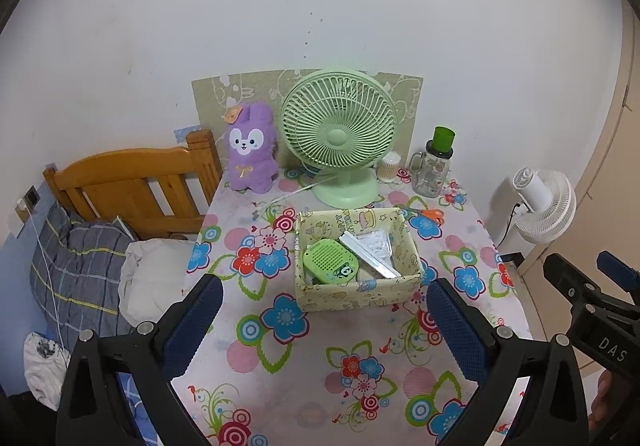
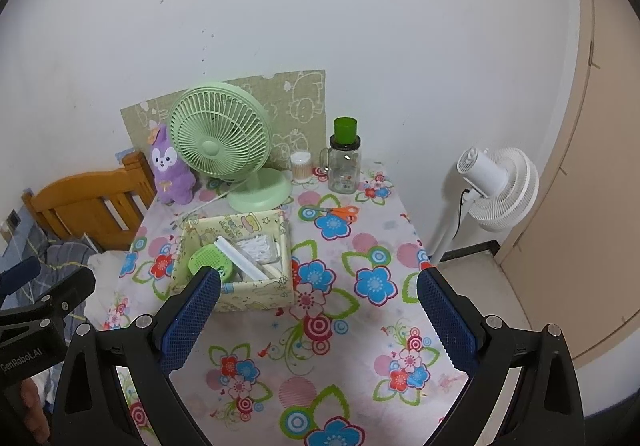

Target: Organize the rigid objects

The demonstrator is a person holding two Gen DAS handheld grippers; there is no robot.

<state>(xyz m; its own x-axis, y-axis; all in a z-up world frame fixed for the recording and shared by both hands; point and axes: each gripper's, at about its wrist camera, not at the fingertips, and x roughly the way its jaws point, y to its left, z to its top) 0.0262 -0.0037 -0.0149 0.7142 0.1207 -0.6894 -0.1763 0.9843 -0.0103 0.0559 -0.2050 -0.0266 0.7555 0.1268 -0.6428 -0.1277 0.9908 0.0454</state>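
Observation:
A pale yellow fabric box stands mid-table. In it lie a green perforated case, a white flat stick and a clear packet. Orange-handled scissors lie on the cloth behind the box to the right. My left gripper is open and empty, above the table in front of the box. My right gripper is open and empty, to the right of the box.
At the table's back stand a green fan, a purple plush rabbit, a cotton swab jar and a glass mug jar with green cap. A wooden bed lies left; a white floor fan stands right.

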